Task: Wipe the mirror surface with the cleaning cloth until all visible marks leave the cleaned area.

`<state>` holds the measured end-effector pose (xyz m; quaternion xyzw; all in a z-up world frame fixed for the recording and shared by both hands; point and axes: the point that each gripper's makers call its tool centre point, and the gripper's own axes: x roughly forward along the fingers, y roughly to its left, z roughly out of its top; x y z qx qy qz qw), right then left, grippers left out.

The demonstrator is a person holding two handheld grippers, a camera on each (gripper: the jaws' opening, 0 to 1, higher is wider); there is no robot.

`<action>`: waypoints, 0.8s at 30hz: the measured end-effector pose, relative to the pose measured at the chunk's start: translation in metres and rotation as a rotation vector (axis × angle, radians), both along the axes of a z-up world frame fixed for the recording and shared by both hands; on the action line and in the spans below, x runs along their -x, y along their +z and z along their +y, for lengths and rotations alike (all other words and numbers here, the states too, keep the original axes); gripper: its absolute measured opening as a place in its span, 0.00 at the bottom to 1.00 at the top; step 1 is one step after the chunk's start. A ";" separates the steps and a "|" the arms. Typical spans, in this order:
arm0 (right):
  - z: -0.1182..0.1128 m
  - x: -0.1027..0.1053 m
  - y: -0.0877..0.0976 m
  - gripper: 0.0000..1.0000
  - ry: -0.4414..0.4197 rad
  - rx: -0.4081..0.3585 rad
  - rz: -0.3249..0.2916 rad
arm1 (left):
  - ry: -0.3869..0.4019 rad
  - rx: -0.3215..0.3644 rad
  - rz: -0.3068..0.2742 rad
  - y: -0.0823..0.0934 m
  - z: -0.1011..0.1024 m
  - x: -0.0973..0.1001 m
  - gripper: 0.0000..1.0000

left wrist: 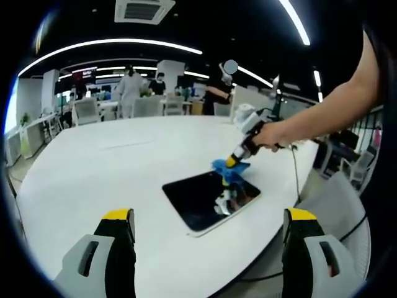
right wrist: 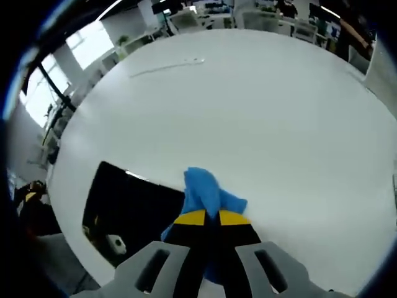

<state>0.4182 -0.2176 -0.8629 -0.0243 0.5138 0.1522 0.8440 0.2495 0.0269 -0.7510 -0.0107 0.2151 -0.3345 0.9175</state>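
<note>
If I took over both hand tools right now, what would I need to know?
Right gripper: shut on the blue cloth, pressing it at the mirror's edge.
Left gripper: open, holding nothing, hanging above the white table short of the mirror.
Done: cloth picked up and brought onto the mirror.
Left: wiping the dark surface. Marks are too faint to judge here, so check before stopping.

A large white worktop (left wrist: 111, 167) stood in an open office; ceiling light strips (left wrist: 111, 43) glowed above desks and chairs (left wrist: 87, 112), with bright windows (right wrist: 90, 43) beyond.
</note>
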 end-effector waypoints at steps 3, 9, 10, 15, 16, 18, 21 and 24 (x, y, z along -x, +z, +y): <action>-0.003 -0.008 0.014 0.00 0.060 0.061 -0.085 | 0.001 0.001 0.001 0.000 0.000 0.000 0.99; 0.000 -0.004 0.035 0.00 -0.002 -0.033 -0.062 | 0.002 0.006 0.001 0.001 0.000 0.000 0.99; 0.000 -0.004 0.039 0.00 -0.003 -0.042 -0.065 | 0.002 0.005 0.003 0.001 0.000 0.000 0.99; -0.005 -0.005 0.060 0.00 -0.011 -0.072 -0.083 | 0.003 -0.001 -0.004 0.000 0.000 -0.001 0.99; -0.008 -0.004 0.065 0.01 -0.014 -0.081 -0.086 | 0.003 -0.002 -0.006 0.001 0.000 -0.001 0.99; -0.012 -0.002 0.069 0.01 -0.020 -0.095 -0.084 | 0.003 -0.002 -0.010 0.001 0.000 -0.001 0.99; -0.025 0.002 0.071 0.01 -0.040 -0.108 -0.067 | 0.005 -0.002 -0.010 0.001 0.000 -0.001 0.99; -0.037 0.005 0.072 0.01 -0.057 -0.112 -0.064 | 0.005 -0.002 -0.013 0.001 0.001 -0.002 0.99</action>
